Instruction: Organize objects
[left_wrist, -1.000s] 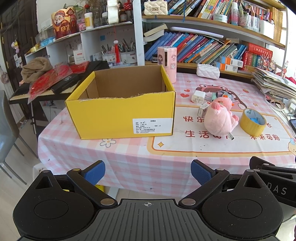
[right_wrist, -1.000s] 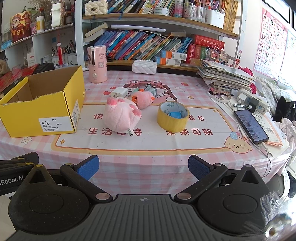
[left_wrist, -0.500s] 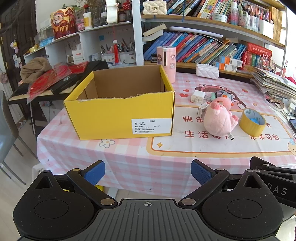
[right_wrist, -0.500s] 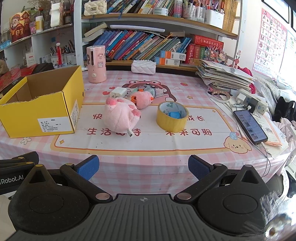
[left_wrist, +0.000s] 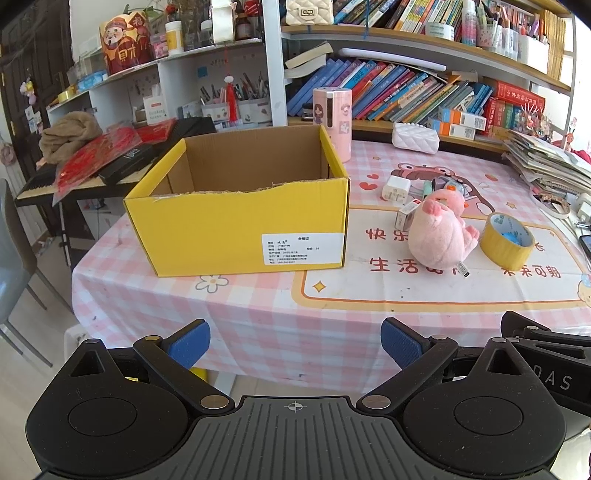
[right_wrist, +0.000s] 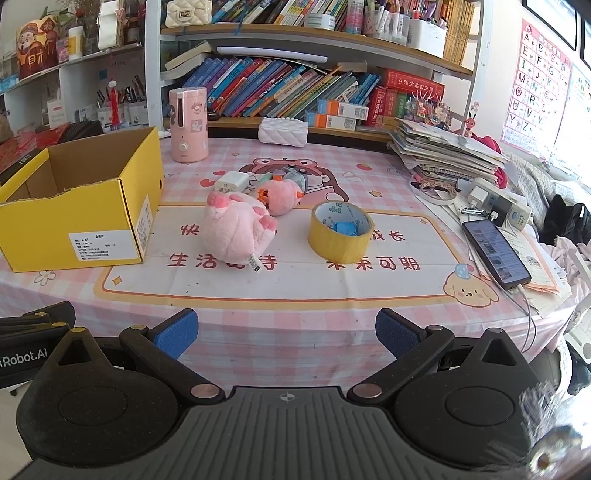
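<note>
left tool (left_wrist: 295, 341) wide, empty | right tool (right_wrist: 286, 332) wide, empty | both off worktop (right_wrist: 295, 314) front edge | yellow box (left_wrist: 236, 221) at left edge

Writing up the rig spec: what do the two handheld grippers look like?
Both match: matte black ribbed body, two round black discs, black linkage arms with brass-coloured pivot pins, textured blue pads on the fingers. The left gripper shows white ".AI" lettering in the right view; the right gripper shows "DAS". No hands, sleeves or cables visible.
</note>
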